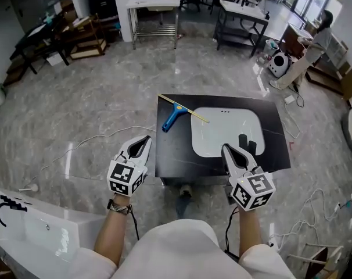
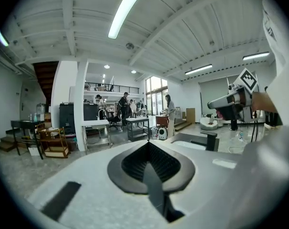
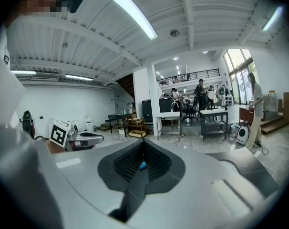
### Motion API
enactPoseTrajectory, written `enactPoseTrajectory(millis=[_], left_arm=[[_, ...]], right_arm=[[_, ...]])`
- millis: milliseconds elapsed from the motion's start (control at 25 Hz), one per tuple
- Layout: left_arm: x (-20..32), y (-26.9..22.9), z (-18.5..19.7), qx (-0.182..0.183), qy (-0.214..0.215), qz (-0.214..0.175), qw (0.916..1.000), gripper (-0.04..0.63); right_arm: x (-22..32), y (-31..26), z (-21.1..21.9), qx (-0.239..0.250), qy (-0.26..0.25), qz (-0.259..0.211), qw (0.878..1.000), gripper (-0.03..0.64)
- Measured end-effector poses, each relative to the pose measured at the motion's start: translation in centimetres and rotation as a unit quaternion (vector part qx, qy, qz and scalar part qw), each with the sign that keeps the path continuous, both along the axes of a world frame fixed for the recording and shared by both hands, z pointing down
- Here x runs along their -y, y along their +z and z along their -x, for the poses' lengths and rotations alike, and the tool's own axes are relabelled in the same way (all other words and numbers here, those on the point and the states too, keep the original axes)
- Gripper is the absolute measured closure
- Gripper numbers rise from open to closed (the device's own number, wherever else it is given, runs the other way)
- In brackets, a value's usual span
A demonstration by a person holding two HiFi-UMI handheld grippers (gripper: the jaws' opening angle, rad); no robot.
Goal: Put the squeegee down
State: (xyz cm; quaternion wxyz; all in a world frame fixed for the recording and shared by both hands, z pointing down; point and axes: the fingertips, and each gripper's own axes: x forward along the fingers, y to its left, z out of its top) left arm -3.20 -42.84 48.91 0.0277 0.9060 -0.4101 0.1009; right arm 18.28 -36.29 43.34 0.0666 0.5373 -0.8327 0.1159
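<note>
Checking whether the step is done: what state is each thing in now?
Squeegee: lying flat on the table, held by neither gripper.
Left gripper: shut, empty.
Right gripper: shut, empty.

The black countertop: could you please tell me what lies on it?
A blue-handled squeegee lies on the black countertop, left of its white inset basin; the right gripper hides some of the front.

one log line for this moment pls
squeegee: lying on black table, left of sink | left gripper: shut, empty | right gripper: shut, empty | task: squeegee is down
</note>
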Motion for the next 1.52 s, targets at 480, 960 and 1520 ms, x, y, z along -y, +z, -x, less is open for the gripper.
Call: enactPoseTrajectory(millis=[480, 960, 1520], left_arm=[[-14.0, -7.2, 3.5, 0.029, 0.033, -0.048, 0.9979, 0.597], [-21.3, -9.0, 5.8, 0.028, 0.016, -0.071, 0.9970, 0.597], [-25.5, -9.7, 6.6, 0.043, 0.018, -0.087, 0.9952, 0.595]], right_arm=[[-12.3, -6.1, 5.0, -0.044, -0.014, -0.065, 0.997, 0.611], [-19.4, -7.8, 7.3, -0.062, -0.018, -0.078, 0.995, 0.611], [-23.6, -8.1, 8.5, -0.072, -0.014, -0.084, 0.994, 0.612]])
